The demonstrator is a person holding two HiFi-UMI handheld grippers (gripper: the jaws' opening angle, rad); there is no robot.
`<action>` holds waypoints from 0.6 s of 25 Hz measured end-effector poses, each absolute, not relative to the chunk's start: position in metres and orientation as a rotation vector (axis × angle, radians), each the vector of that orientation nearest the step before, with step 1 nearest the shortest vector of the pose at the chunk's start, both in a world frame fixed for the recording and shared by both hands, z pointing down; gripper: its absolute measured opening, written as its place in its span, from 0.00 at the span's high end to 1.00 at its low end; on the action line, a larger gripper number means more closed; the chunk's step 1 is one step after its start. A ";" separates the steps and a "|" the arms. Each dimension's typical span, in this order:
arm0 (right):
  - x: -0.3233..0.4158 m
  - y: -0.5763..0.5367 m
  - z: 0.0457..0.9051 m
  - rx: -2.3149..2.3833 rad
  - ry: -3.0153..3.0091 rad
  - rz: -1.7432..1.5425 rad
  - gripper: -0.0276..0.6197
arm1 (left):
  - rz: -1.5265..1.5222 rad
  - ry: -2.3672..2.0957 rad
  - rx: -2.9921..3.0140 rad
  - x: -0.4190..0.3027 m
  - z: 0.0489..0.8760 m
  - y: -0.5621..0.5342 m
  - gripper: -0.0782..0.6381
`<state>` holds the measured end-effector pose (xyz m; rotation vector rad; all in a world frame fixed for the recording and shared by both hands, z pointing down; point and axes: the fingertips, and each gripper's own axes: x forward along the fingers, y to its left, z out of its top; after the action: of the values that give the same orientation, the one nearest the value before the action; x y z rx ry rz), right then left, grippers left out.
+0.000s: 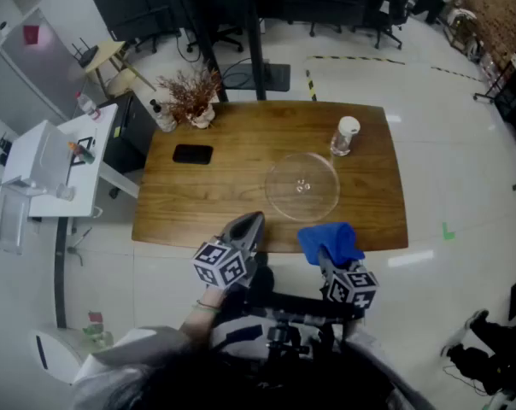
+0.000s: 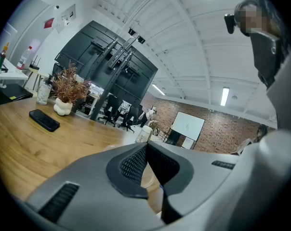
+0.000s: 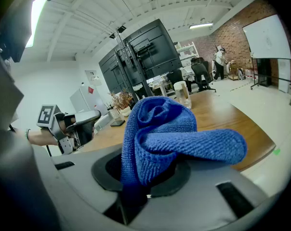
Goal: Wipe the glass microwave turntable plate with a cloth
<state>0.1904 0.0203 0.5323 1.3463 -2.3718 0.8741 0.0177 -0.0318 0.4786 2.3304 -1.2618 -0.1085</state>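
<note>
The clear glass turntable plate lies flat on the wooden table, right of centre. My right gripper is shut on a blue cloth at the table's near edge, just short of the plate; the cloth bulges out of the jaws in the right gripper view. My left gripper hovers at the near edge left of the cloth, shut with nothing between its jaws. Only a sliver of the plate shows behind those jaws.
A lidded glass jar stands just beyond the plate. A black phone lies at the table's left. A vase of dried plants sits at the far left corner. White furniture stands left of the table.
</note>
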 end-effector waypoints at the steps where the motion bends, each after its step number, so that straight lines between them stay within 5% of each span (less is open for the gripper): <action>1: 0.185 0.012 0.533 1.350 -2.370 0.877 0.82 | -0.102 -1.257 2.332 0.014 0.481 -0.041 0.89; 15: 0.101 -0.111 0.552 1.217 -2.264 0.700 0.82 | 0.022 -1.157 2.278 -0.027 0.538 -0.133 0.89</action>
<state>0.1013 -0.1108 0.5516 1.2172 -2.2637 0.7004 -0.0274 -0.1325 0.5379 2.2784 -1.1573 0.0223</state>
